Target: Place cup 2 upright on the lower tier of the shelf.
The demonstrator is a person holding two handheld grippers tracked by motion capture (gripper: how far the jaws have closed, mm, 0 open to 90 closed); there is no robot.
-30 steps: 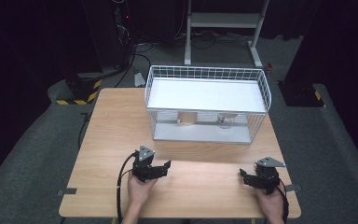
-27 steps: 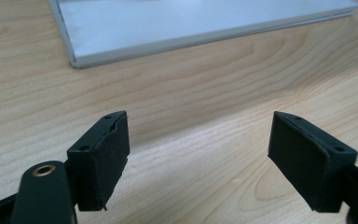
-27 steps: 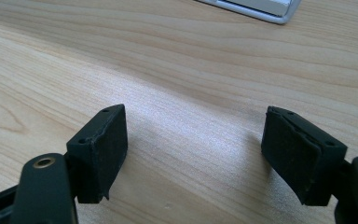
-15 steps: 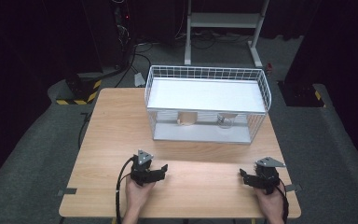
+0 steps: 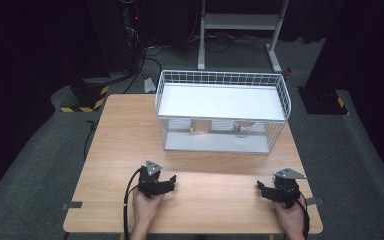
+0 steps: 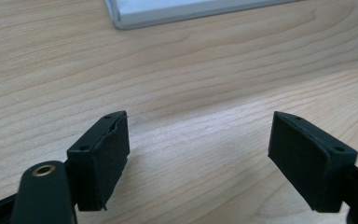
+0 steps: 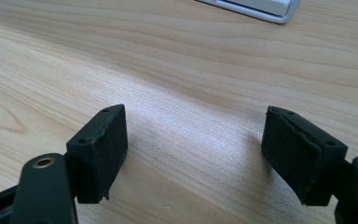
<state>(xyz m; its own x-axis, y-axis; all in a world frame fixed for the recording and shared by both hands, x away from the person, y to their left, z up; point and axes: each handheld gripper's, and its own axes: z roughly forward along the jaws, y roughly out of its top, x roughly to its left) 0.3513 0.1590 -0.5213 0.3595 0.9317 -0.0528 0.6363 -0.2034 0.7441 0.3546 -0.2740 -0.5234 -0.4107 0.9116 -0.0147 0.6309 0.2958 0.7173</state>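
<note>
We hold the left gripper (image 5: 166, 183) and the right gripper (image 5: 266, 189) low over the near part of the wooden table (image 5: 120, 145), well apart from each other, each with its jaws spread and bare wood between them. Nearest to them is the white wire basket (image 5: 221, 80) at the far middle of the table, with two small things under its shelf, too small to tell. Its base corner (image 6: 121, 21) shows ahead of the left jaws.
</note>
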